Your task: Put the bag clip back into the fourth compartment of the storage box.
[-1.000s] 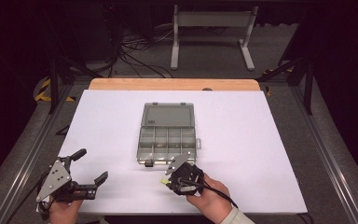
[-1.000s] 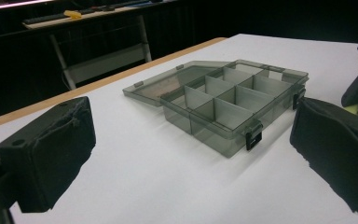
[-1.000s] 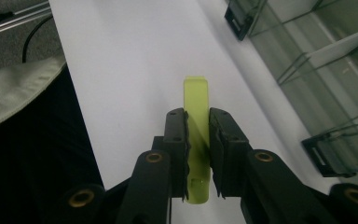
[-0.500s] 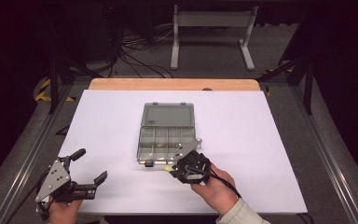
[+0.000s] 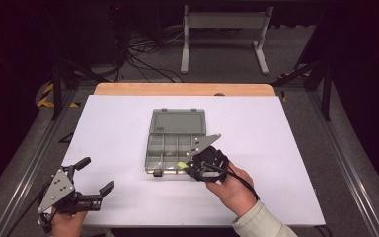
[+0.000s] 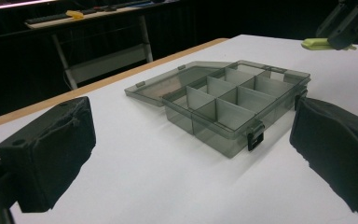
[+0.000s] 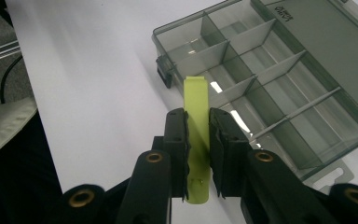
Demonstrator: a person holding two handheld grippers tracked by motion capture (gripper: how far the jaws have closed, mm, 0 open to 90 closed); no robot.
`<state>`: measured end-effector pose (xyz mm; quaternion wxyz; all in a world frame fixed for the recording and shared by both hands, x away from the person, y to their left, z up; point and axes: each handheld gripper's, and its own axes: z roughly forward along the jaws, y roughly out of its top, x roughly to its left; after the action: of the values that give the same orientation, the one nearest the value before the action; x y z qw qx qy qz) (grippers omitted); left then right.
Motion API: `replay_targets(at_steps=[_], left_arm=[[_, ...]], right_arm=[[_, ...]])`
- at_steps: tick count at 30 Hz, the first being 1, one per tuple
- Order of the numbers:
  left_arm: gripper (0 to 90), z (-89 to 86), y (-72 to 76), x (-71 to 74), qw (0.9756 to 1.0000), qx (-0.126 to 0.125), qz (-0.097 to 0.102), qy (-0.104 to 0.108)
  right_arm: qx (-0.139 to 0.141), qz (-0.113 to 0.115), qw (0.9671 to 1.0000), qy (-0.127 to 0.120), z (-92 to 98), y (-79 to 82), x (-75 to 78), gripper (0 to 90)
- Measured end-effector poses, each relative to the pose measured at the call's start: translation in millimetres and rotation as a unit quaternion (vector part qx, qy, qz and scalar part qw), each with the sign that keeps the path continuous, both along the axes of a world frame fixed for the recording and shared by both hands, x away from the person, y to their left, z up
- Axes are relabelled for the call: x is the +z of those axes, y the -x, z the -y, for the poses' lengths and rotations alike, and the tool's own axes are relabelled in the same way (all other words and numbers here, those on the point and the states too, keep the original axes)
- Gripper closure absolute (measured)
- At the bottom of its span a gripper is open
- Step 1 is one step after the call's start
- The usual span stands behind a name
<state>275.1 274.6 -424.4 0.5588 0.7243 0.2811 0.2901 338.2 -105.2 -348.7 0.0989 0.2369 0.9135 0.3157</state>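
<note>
Yellow-green flat plastic strip (image 7: pixel 197 135) sits clenched in our right gripper (image 7: pixel 198 140), above the smoky-grey compartmented plastic box (image 7: pixel 279 79); our left gripper (image 5: pixel 94 175) rests released on the white worktop (image 5: pixel 286 148).

Black two-jaw tool (image 7: pixel 197 154), brass-ringed screws, grey three-cornered plate (image 5: pixel 57 189), pale sleeve (image 5: pixel 259 223)

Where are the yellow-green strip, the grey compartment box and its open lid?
yellow-green strip (image 7: pixel 196 100): right gripper view, free end.
compartment box (image 5: pixel 170 154): high view, a divider.
open lid (image 5: pixel 177 122): high view, lid's middle.
</note>
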Motion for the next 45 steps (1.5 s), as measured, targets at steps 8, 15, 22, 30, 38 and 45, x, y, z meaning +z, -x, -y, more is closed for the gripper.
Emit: replay_targets(at_steps=[8, 15, 22, 30, 38, 45], left_arm=[[0.6, 0.4, -1.4, -0.9, 1.0, -0.002, -0.003, -0.001], [0.6, 0.8, -1.7, -1.1, 1.0, -0.002, -0.006, -0.002], [0.5, -0.3, -1.8, -1.0, 1.0, 0.001, -0.002, 0.0], [0.5, 0.0, -1.7, -1.0, 1.0, 0.0, -0.002, 0.001], [0.5, 0.3, -2.0, -1.4, 1.0, 0.0, -0.003, 0.002], [0.5, 0.3, -2.1, -1.2, 1.0, 0.0, -0.001, 0.002]], right_arm=[[-0.011, 0.007, 0.9999, 0.002, 5.7, -13.1, 10.0, 78.1], [-0.021, 0.014, 0.9997, 0.003, 8.2, -23.8, 18.8, 78.1], [-0.035, 0.014, 0.9993, 0.001, 10.7, -39.5, 20.8, 78.1], [-0.059, 0.011, 0.9982, 0.003, 12.3, -61.1, 14.6, 78.1], [-0.075, 0.008, 0.9971, 0.01, 15.4, -78.9, 8.9, 78.1], [-0.088, -0.001, 0.996, 0.016, 14.8, -91.6, 2.8, 78.1]])
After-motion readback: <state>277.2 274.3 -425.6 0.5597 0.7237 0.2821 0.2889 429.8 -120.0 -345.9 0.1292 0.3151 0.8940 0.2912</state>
